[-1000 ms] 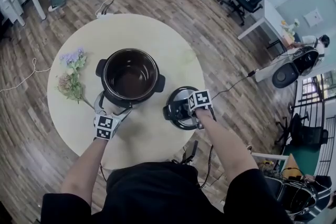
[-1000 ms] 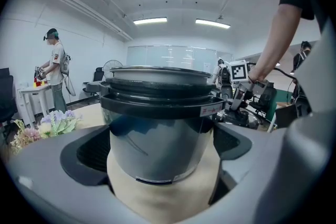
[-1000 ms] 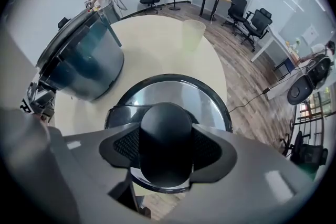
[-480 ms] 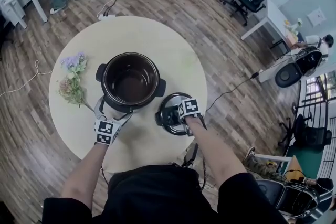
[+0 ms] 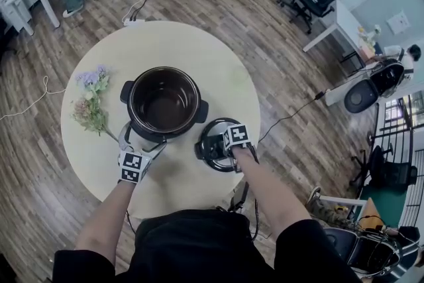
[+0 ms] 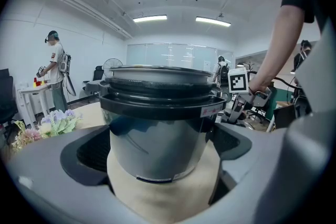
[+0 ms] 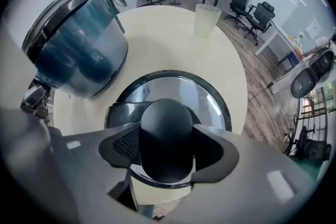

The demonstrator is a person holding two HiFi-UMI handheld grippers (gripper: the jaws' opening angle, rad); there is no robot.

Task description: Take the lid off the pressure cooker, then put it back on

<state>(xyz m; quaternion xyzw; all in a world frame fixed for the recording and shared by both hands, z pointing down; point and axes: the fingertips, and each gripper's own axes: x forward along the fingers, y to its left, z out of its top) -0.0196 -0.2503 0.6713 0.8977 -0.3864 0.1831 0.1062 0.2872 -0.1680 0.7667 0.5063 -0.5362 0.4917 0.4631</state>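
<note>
The lid (image 5: pixel 211 148) is off the pressure cooker and sits low on the round table (image 5: pixel 199 53), near its front edge and just to the right of the open pot (image 5: pixel 164 101). From my right gripper view it looks to be resting flat on the tabletop, though I cannot see its underside. My right gripper (image 7: pixel 167 149) points straight down and is clamped on the lid's black knob (image 7: pixel 165 120), with one pad pressing on each side of it.

The pot stands uncovered at the middle of the table, and its dark inside looks empty. My left gripper (image 5: pixel 142 141) sits at the pot's near-left side. Its jaws are spread wide and the tips are right up against the lower wall, bracing the pot rather than gripping it.

A bunch of flowers (image 5: pixel 89 99) lies to the left of the pot. Beyond the table there are wooden floor, office chairs and a person standing far off.

I judge the first half of the task done, since the lid has been removed. Still to do: lift the lid by its knob, carry it left over the pot, lower it onto the rim so it seats level, and let go.
</note>
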